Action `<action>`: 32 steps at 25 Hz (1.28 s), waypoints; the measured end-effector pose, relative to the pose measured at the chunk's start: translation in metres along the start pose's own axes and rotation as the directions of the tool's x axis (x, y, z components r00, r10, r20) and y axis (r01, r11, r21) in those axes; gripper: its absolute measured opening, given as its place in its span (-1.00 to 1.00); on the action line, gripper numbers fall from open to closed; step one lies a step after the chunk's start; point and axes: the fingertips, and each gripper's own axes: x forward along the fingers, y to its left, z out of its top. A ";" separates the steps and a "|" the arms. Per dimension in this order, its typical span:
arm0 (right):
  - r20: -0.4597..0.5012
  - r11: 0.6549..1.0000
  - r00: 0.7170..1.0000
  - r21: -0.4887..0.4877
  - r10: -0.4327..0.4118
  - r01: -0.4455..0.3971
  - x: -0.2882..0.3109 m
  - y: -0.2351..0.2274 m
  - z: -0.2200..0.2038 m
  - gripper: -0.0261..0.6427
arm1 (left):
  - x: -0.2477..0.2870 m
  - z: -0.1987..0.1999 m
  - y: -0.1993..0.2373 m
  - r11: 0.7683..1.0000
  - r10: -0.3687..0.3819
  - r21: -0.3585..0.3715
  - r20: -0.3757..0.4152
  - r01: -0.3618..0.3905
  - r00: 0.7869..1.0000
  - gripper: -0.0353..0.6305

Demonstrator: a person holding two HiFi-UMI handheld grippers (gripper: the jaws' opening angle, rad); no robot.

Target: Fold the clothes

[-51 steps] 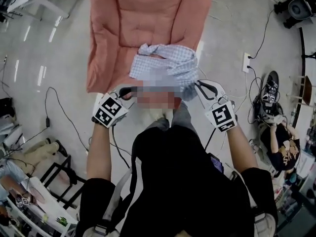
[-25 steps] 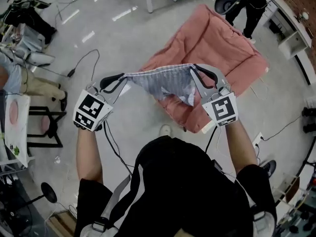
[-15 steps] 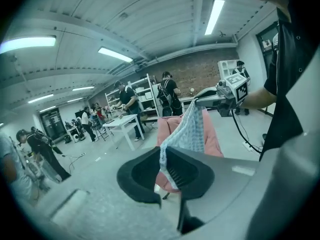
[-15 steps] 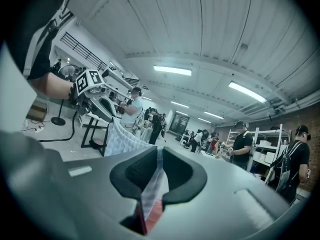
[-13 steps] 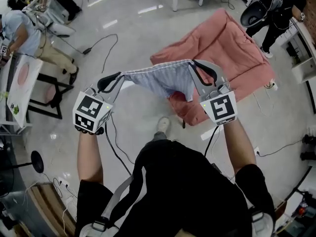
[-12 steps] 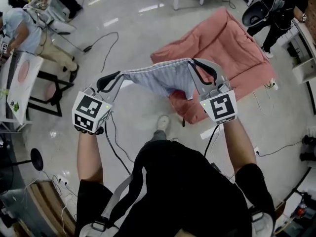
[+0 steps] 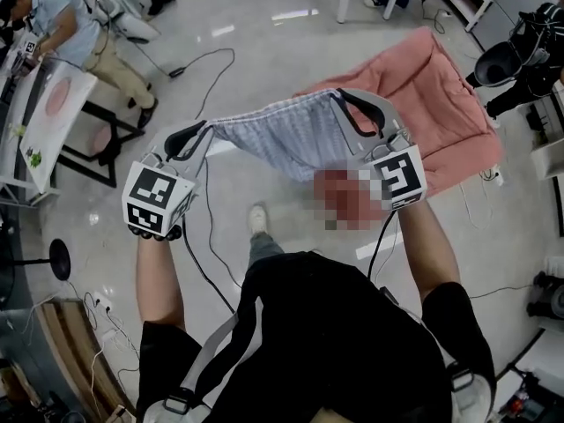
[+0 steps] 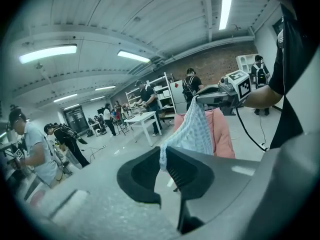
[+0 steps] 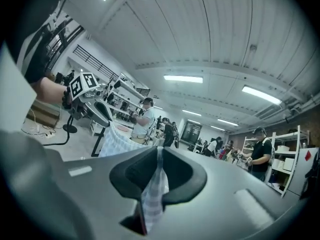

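Now both tongs are pinched shut on one checked garment, stretched between them.
My left tongs (image 7: 205, 132) and right tongs (image 7: 340, 100) each clamp an upper corner of the checked garment (image 7: 291, 135), which sags in the air near the pink quilt (image 7: 441, 95) on the floor. It looks light, soft and floppy, so I judge corners and hems the surest holds.

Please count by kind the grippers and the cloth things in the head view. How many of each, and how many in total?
Grippers: 2, the left gripper and the right gripper
Checked garment: 1
Pink blanket: 1
Total: 4
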 end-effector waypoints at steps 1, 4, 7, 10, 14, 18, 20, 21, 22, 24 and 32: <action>0.004 1.000 1.000 -0.004 0.011 -0.011 0.014 0.002 0.001 -0.80 | -0.001 -0.004 0.012 1.000 0.009 -0.004 -0.001 -0.009 1.000 -0.77; 0.010 1.000 0.999 -0.001 0.030 -0.030 0.061 0.008 0.002 -0.80 | 0.001 -0.017 0.054 1.000 0.029 -0.005 -0.007 -0.029 1.000 -0.77; 0.025 0.999 0.999 0.019 0.043 -0.044 0.116 0.019 0.011 -0.80 | -0.004 -0.029 0.107 0.998 0.054 0.012 -0.012 -0.054 0.998 -0.77; 0.037 0.998 0.998 0.037 0.053 -0.054 0.170 0.030 0.024 -0.80 | -0.012 -0.041 0.162 0.998 0.067 0.008 -0.013 -0.067 0.998 -0.77; 0.044 0.996 0.996 0.052 0.074 -0.076 0.235 0.045 0.034 -0.80 | -0.020 -0.062 0.221 0.997 0.080 -0.004 -0.030 -0.080 0.996 -0.77; 0.051 0.993 0.994 0.053 0.101 -0.104 0.284 0.069 0.041 -0.80 | -0.032 -0.085 0.264 0.994 0.106 -0.014 -0.041 -0.106 0.994 -0.77; 0.056 0.991 0.991 0.054 0.119 -0.122 0.305 0.081 0.046 -0.80 | -0.041 -0.094 0.282 0.992 0.126 -0.024 -0.041 -0.127 0.991 -0.77; 0.059 0.990 0.990 0.055 0.130 -0.133 0.314 0.086 0.048 -0.80 | -0.046 -0.098 0.290 0.990 0.137 -0.026 -0.040 -0.138 0.990 -0.77; 0.063 0.988 0.988 0.055 0.140 -0.144 0.321 0.091 0.049 -0.80 | -0.051 -0.103 0.297 0.988 0.148 -0.026 -0.040 -0.149 0.988 -0.77; 0.073 0.985 0.984 0.050 0.161 -0.165 0.334 0.100 0.053 -0.80 | -0.060 -0.111 0.308 0.985 0.169 -0.023 -0.040 -0.170 0.985 -0.77; 0.081 0.979 0.976 0.028 0.200 -0.203 0.367 0.106 0.062 -0.80 | -0.075 -0.107 0.336 0.974 0.223 -0.032 -0.025 -0.224 0.974 -0.77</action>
